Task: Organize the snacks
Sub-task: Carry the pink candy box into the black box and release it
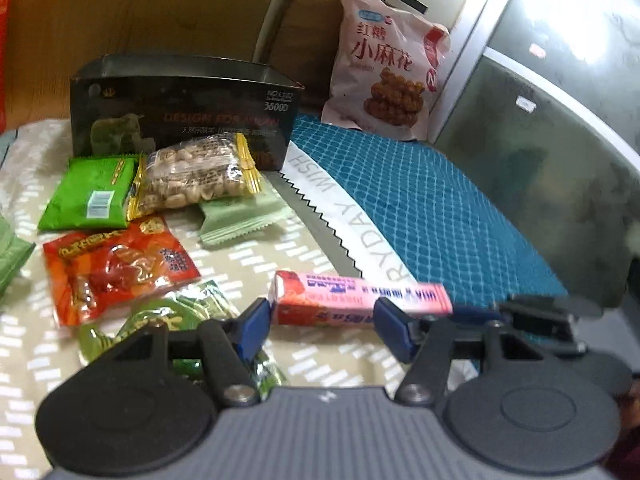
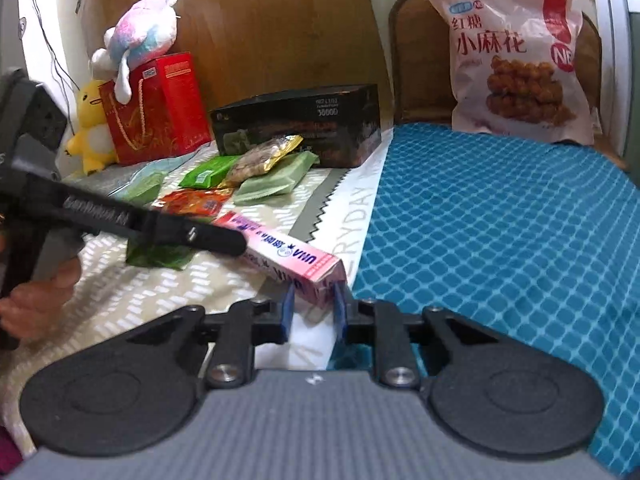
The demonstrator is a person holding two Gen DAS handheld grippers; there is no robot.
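Right claw [image 2: 313, 310] clamps pink box [image 2: 288, 258] end; left claw [image 1: 318, 326] spread beside it.

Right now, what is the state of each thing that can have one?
Pink box: lying on the bed, its end between the right gripper's jaws.
Left gripper: jaws open, astride the pink box.
Black box: top open.
Pink snack bag: sealed, leaning upright.

Long pink box [image 1: 360, 300] lying flat at the seam of beige and teal cloth, one end between blue gripper pads. Behind it, red pouch [image 1: 120, 268], peanut pack [image 1: 196, 176], green packets [image 1: 90, 194] scattered before open black box [image 1: 180, 120]. Large pink bag [image 1: 384, 64] upright against chair.
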